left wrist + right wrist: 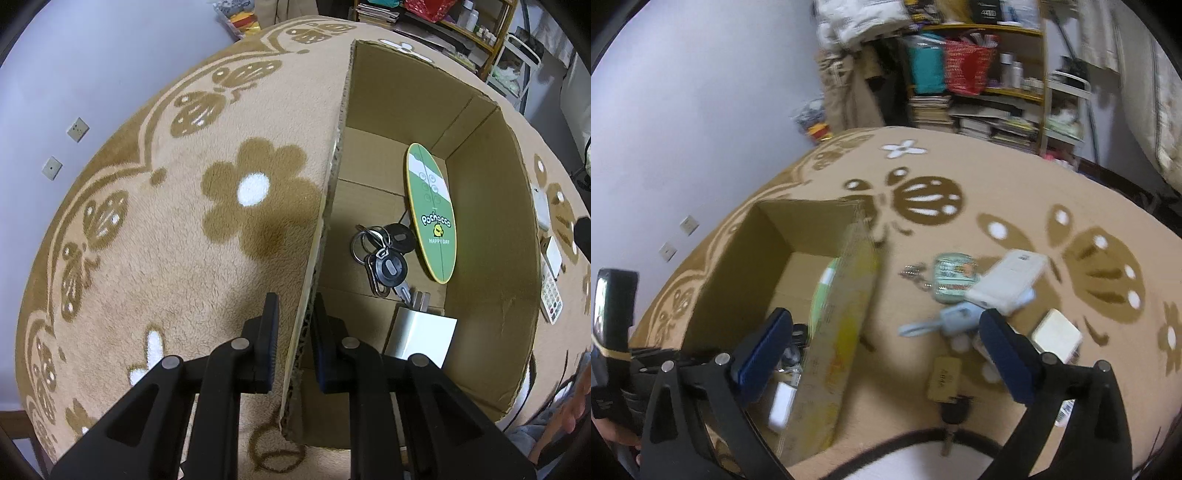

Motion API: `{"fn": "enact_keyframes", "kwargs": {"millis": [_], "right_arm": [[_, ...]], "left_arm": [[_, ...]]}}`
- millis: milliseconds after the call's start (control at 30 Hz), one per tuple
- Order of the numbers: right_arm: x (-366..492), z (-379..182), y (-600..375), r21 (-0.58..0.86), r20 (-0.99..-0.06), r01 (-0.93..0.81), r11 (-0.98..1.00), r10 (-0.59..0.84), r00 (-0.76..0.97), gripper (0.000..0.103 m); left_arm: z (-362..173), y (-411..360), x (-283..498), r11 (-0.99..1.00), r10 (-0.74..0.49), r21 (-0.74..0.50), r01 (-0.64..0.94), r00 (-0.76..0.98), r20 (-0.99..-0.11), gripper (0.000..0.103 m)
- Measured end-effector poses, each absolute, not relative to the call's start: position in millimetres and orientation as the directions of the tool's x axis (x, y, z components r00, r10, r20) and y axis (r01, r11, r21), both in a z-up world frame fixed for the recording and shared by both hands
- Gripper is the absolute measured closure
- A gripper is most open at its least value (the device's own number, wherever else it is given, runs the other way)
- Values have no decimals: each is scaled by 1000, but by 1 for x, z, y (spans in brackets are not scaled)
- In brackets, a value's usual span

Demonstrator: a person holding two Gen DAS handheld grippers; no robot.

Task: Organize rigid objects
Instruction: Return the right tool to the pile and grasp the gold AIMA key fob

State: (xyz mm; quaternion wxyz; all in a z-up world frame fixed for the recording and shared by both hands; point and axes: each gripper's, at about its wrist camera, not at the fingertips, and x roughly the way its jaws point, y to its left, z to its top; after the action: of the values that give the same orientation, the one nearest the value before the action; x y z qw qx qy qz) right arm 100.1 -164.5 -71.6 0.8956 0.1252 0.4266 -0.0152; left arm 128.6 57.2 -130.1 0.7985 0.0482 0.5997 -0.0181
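Left wrist: fingers [295, 332] clamp box wall [314, 258] | right fingers [882, 354] apart | blanket [166, 221]

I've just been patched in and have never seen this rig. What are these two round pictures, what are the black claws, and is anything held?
A person holds a two-finger gripper in each hand; each round picture comes from a camera on one gripper. In the left camera's view, the left gripper is shut on the wall of a cardboard box, which holds keys, a green oval card and a white charger. In the right camera's view, the right gripper is open and empty above a blanket with a tagged key, a white power bank and other small items.
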Motion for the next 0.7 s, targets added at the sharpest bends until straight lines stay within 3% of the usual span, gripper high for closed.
{"fn": "enact_keyframes", "kwargs": {"millis": [700], "right_arm": [[91, -153, -194, 155, -907, 290, 944, 20, 420, 0]], "left_arm": [[-130, 56, 128, 994, 37, 65, 91, 281, -959, 86]]}}
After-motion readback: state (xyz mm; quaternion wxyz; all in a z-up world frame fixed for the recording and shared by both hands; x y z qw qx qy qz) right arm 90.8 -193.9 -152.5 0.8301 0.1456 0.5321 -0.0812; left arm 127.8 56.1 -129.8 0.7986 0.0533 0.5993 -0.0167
